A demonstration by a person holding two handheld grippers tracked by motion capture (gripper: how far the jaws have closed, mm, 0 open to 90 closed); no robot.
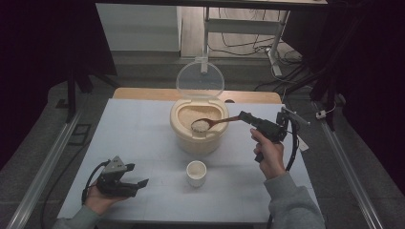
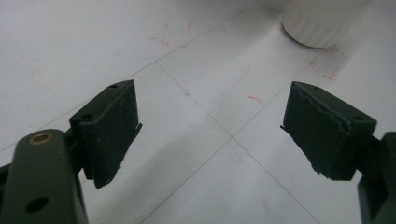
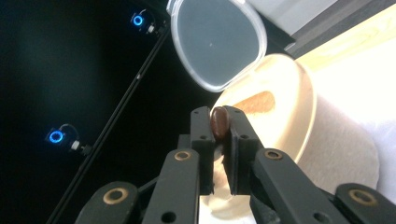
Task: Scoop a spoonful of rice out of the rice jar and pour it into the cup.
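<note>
The right hand-held gripper is clamped on the handle end of a wooden spoon; in the right gripper view the brown handle tip sits pinched between the closed jaws. The spoon bowl carries a heap of rice and hangs over the open mouth of the cream rice container, whose clear lid stands tipped back, presumably to leave the opening free. The spoon's long axis runs nearly level across the table, handle toward the right gripper, bowl pointing left and turned upward, which keeps the load from spilling. A small white cup stands on the table just in front of the container, the likely destination. The left hand-held gripper rests idle near the table's front-left, jaws wide apart and holding nothing.
</note>
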